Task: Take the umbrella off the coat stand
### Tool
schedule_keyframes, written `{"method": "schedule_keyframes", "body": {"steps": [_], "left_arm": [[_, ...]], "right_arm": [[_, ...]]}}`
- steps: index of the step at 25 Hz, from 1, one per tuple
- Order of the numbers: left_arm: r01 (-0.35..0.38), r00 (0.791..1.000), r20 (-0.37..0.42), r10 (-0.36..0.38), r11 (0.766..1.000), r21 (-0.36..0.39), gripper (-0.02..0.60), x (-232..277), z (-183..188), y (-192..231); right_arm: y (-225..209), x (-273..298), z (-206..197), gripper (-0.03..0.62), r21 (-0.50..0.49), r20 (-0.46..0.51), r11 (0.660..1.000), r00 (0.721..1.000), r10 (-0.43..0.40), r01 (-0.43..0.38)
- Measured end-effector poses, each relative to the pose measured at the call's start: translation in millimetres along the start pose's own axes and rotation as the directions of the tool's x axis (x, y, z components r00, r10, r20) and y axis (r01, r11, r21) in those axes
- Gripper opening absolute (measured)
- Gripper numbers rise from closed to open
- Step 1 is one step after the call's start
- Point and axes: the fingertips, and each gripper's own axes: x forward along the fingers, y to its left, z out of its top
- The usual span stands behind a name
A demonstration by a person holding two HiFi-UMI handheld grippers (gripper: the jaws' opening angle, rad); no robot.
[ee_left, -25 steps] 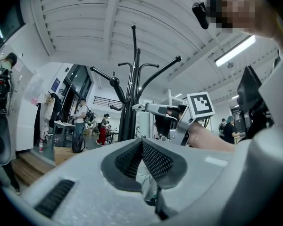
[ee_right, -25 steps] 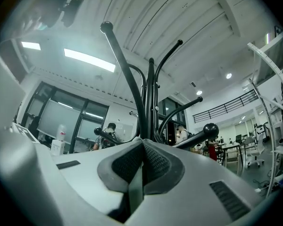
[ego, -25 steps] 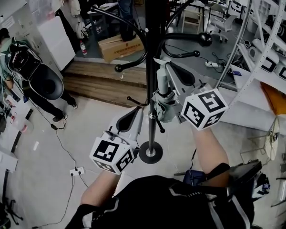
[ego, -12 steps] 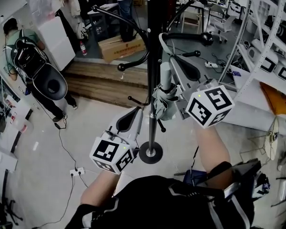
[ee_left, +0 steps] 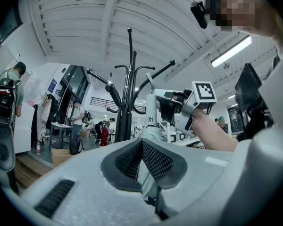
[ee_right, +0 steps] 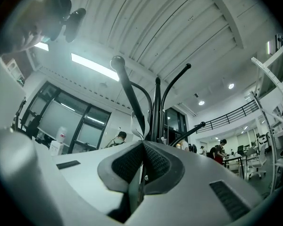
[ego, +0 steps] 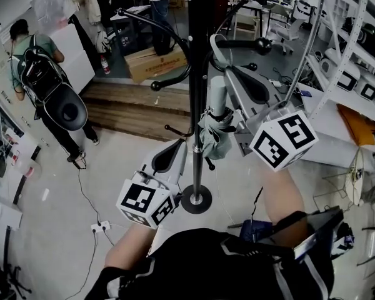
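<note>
Right hand-held gripper [ee_right: 142, 144] rose, clamped on the umbrella [ego: 214, 130] beside the coat stand [ego: 197, 74]. Left hand-held gripper [ee_left: 140, 141] was closed, empty.

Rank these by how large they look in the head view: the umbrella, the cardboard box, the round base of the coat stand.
1. The umbrella and the cardboard box: about alike, unranked; the umbrella hangs nearer the camera.
2. The round base: clearly smallest.
</note>
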Motion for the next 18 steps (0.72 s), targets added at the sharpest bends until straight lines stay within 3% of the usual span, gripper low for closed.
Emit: {"method": "schedule_keyframes", "body": {"steps": [4, 8, 13, 18], "left_arm": [[0.04, 0.999, 0.022, -0.039, 0.999, -0.037, 0.009, -7.2, 12.5, -9.6], [0.059, 0.998, 0.034, -0.058, 0.998, -0.021, 0.009, -10.7, 23.9, -22.8], [0.044, 0.999, 0.025, -0.044, 0.999, -0.02, 0.009, -12.3, 23.3, -18.5], [0.03, 0.999, 0.025, -0.031, 0.999, 0.029, 0.009, -5.9, 38.9, -19.4]], "right_arm": [[7.7, -3.8, 14.0, 0.009, -0.005, 0.009, 1.0, 1.0, 0.006, -0.006], [11.5, -10.3, 26.1, 0.009, -0.012, 0.021, 1.0, 1.0, 0.012, -0.011], [16.6, -16.0, 35.1, 0.009, -0.006, 0.03, 1.0, 0.999, 0.02, -0.02], [14.4, -26.6, 45.3, 0.009, 0.0, 0.029, 1.0, 0.999, 0.015, -0.015]]}}
